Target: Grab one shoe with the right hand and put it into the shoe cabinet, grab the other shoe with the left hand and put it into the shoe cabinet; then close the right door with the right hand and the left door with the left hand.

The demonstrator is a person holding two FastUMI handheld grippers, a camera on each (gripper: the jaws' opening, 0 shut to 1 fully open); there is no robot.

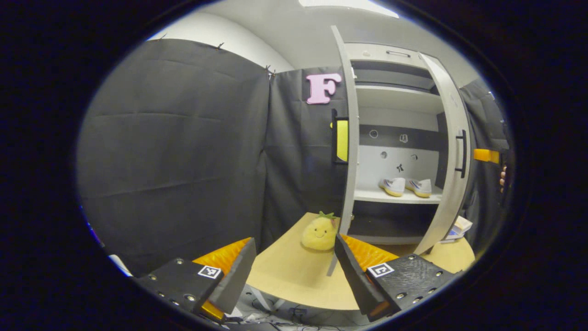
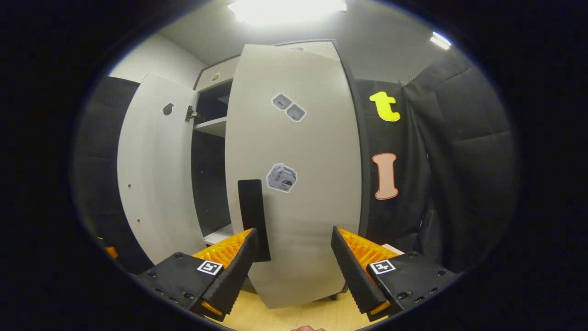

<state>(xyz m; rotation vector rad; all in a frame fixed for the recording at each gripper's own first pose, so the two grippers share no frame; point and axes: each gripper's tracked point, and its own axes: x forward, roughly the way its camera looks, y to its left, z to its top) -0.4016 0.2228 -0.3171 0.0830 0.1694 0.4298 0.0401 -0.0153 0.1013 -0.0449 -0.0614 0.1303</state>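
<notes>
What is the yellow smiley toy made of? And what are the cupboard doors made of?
The pineapple toy looks like soft plush: its edges are fuzzy and its shape rounded. The cabinet's right door and left door look like smooth, matte, pale grey coated board, probably laminated wood: flat, thin, with stickers on them.

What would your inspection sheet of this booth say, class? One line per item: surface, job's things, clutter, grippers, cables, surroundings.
Surface: pale wooden table carrying the cabinet.
Job's things: two white shoes side by side on a shelf inside the shoe cabinet; left door wide open; right door partly swung in, its black handle facing the right gripper.
Clutter: yellow plush toy on the table by the left door; small stack of items behind the right door.
Grippers: left gripper open, holding nothing; right gripper open, close before the right door.
Cables: some under the table's front edge.
Surroundings: black cloth wall, ceiling light.
</notes>
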